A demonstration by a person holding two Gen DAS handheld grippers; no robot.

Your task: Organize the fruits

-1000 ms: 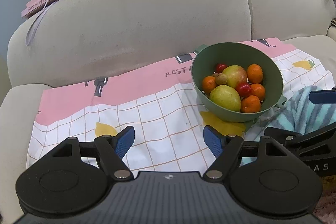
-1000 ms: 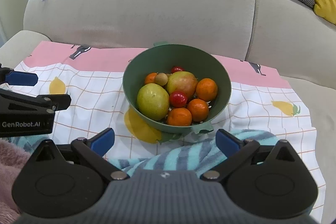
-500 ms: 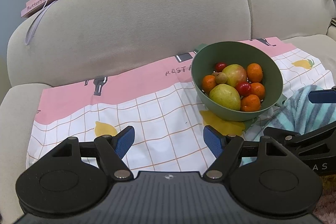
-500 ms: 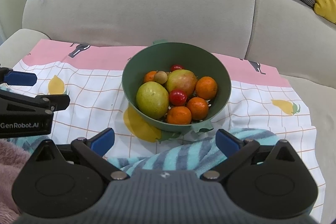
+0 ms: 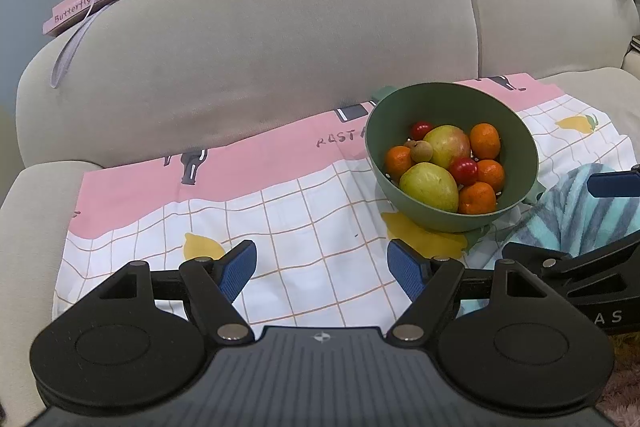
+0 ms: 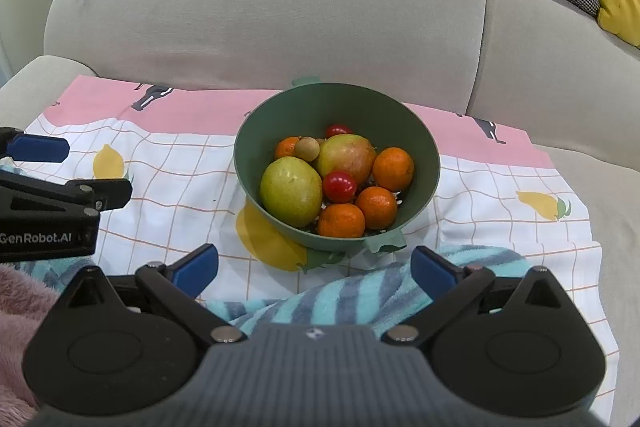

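- Broadly, the sofa [image 6: 256, 11] and the checked cloth [image 6: 168, 167] spread over its seat look the same as a second ago; between the earlier pictures and now the views have only crept a little, and the bowl sits marginally higher in the right wrist view.
- The green bowl [image 6: 256, 155] stands on the cloth, with a striped towel [image 6: 348, 299] bunched just beside its near edge.
- All the fruit on show lies inside the bowl: two large green-yellow fruits [image 6: 291, 190], several oranges [image 6: 393, 169], two small red fruits [image 6: 339, 186] and a small brown one [image 6: 307, 149]. No fruit lies loose on the cloth in either view.
- That small drift tells little about the task. Fruit gathered in one bowl could be the tidy result, or a pile waiting to be sorted out; the pictures fit both.
- The left gripper [image 5: 322, 263] hovers over bare cloth, its jaws spread wide, holding and touching nothing.
- The right gripper [image 6: 314, 267] hangs above the towel, facing the bowl, likewise spread wide and empty.
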